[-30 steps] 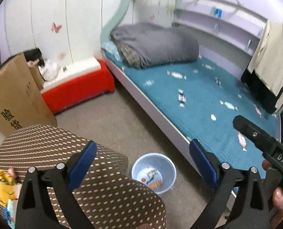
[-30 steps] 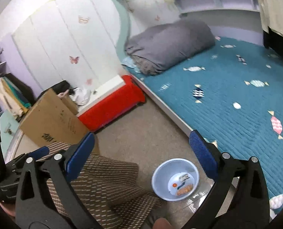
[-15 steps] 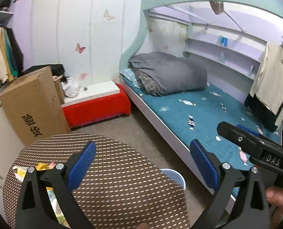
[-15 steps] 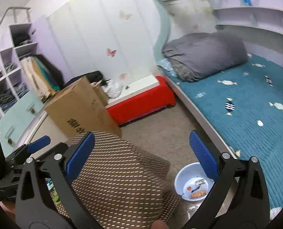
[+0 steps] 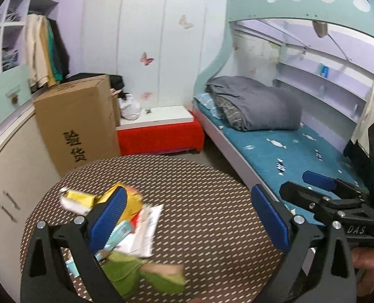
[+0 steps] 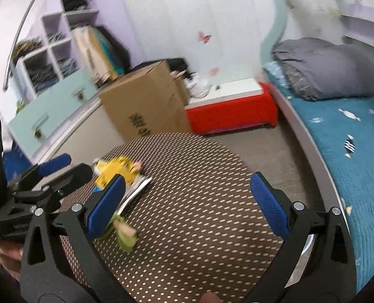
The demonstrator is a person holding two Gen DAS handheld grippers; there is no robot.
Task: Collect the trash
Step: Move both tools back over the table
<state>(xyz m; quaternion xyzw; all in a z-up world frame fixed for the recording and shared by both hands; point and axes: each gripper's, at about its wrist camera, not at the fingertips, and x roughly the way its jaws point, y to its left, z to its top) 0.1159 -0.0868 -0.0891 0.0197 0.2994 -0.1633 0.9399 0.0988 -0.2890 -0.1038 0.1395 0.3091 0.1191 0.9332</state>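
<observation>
1. Home bedroom: bunk bed (image 5: pixel 283 151) with teal mattress, folded grey duvet (image 5: pixel 257 107).
2. Butterfly decals (image 5: pixel 146 59) on pastel wall.
3. Open shelving (image 6: pixel 48 60) holding clothes; cardboard box (image 5: pixel 78 118) on floor.

Wrapper pile (image 5: pixel 126 229) — blurred, half behind claw

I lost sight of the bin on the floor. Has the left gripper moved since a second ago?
Yes. The left gripper has tilted up: the round table now fills its view, and the cardboard box sits lower and more central.
</observation>
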